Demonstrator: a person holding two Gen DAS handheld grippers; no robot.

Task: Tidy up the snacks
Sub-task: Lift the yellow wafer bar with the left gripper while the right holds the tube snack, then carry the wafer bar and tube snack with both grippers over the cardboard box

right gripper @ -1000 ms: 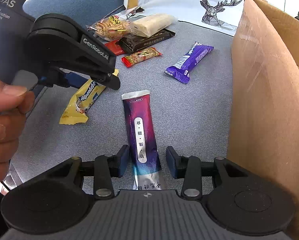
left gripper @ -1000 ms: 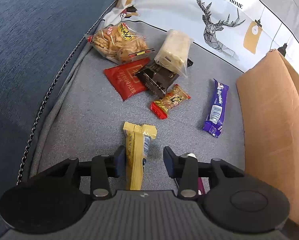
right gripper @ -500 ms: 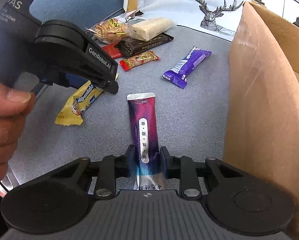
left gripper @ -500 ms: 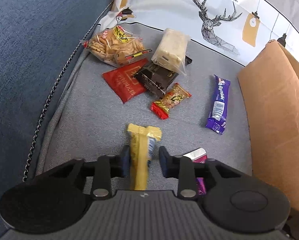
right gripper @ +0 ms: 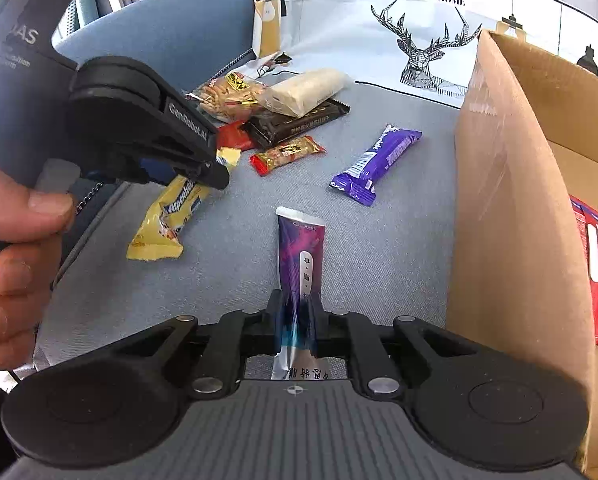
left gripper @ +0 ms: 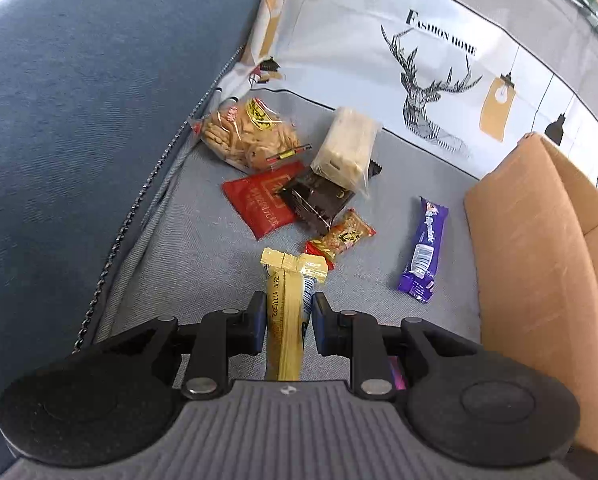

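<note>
While both pairs of fingers are already clamped on a snack each, the coming move turns on where the open brown cardboard box (right gripper: 511,216) lies from them: at about three o'clock in both wrist views, its near wall standing upright just beside the right gripper (right gripper: 297,316) and farther across from the left gripper (left gripper: 289,322).

In the right wrist view, the right gripper's fingers are pinched narrow on the lower part of a slim purple foil sachet with a white stripe (right gripper: 301,256). Its long axis runs toward twelve o'clock, straight along the fingers, with the sealed top end free ahead of them. The left gripper's fingers are narrow on a long yellow wrapped candy bar (left gripper: 289,304), gripped across its middle, its long axis also at twelve o'clock and its crimped end just short of a small red-ended peanut bar (left gripper: 341,238).

The right hand is clearly the nearer to the box. My judgement is that its sachet must rise over the wall's top edge, since the wall blocks a level sweep. Inside the box, red packets (right gripper: 597,272) already lie at the far side.

Open room on the grey sofa cushion (left gripper: 203,264) lies between the grippers and the box. A purple wrapped chocolate bar (left gripper: 425,248) lies at one o'clock, apart from the rest of the pile at twelve.
</note>
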